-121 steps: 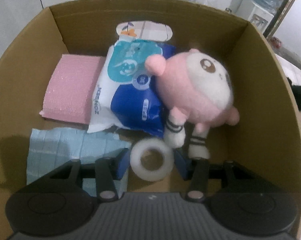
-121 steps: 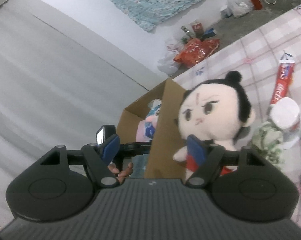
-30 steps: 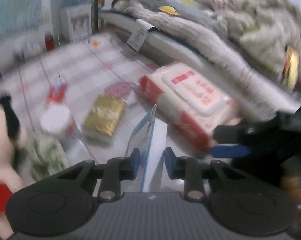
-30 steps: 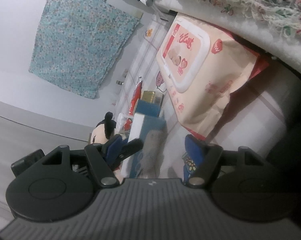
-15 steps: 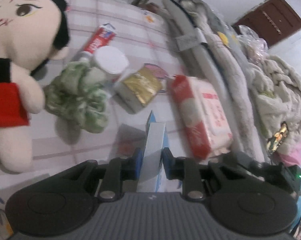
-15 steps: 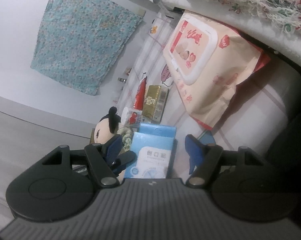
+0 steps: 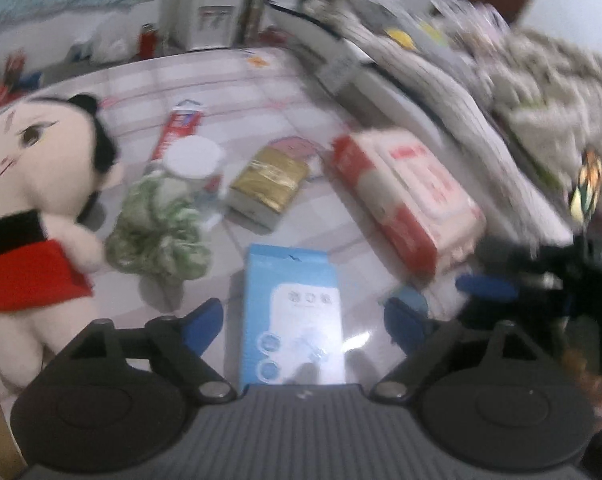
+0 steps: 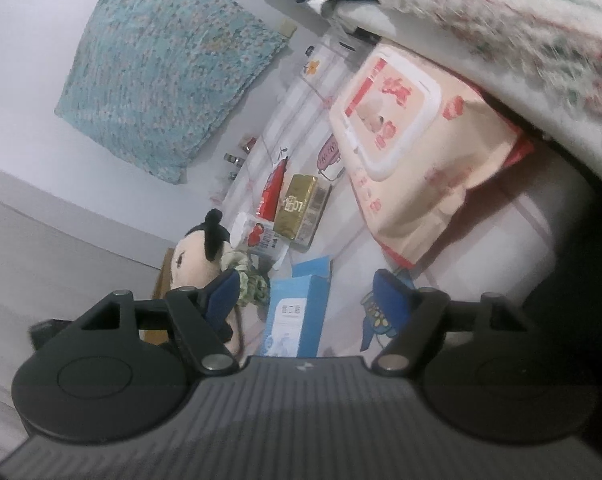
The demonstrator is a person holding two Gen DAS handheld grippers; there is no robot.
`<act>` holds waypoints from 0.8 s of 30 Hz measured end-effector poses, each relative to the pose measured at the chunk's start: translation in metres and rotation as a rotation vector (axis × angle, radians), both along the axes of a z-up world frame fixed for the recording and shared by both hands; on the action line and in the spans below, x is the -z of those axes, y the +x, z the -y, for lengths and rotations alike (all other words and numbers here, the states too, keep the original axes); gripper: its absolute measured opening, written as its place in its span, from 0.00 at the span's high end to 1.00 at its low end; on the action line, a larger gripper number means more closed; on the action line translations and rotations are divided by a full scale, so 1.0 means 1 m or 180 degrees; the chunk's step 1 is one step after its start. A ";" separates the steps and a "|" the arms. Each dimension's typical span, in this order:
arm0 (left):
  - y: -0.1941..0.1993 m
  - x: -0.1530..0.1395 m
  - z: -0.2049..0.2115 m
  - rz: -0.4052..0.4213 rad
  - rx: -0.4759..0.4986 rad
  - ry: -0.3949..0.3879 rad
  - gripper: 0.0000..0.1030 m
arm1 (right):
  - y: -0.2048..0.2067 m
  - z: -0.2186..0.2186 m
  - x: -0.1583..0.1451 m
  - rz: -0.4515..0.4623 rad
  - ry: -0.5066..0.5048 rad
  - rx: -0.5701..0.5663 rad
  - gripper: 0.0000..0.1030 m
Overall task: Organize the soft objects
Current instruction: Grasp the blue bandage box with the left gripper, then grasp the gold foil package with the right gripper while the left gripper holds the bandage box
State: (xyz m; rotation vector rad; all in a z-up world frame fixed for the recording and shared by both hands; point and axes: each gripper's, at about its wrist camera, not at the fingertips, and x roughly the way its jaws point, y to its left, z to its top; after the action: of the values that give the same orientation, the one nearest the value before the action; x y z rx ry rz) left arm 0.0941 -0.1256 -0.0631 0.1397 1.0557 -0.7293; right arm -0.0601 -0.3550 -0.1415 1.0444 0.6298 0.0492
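Between left tool's [image 7: 303,318] blue pads: blue-white box [image 7: 295,312] flat on checked sheet, long axis along tool's pointing line, label up. Left jaws opening, pads clear of box on both sides, nothing gripped. Right tool [image 8: 301,294] also points at same box [image 8: 297,312] from low slant; jaws opening, empty. Left tool nearer, directly above. Doll [image 7: 25,184] at far left, green scrunchie [image 7: 157,236] beside it, wipes pack [image 7: 405,196] at right.
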 end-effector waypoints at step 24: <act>0.000 0.046 0.022 0.0027 -0.0227 0.0671 0.29 | 0.020 -0.017 -0.048 0.0154 -0.0756 -0.0433 0.22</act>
State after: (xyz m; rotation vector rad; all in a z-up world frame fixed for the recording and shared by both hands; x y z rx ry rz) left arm 0.0937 -0.1473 -0.1092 0.2846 1.1226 -0.5517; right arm -0.0400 -0.3381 -0.0933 0.7684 0.6451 0.1154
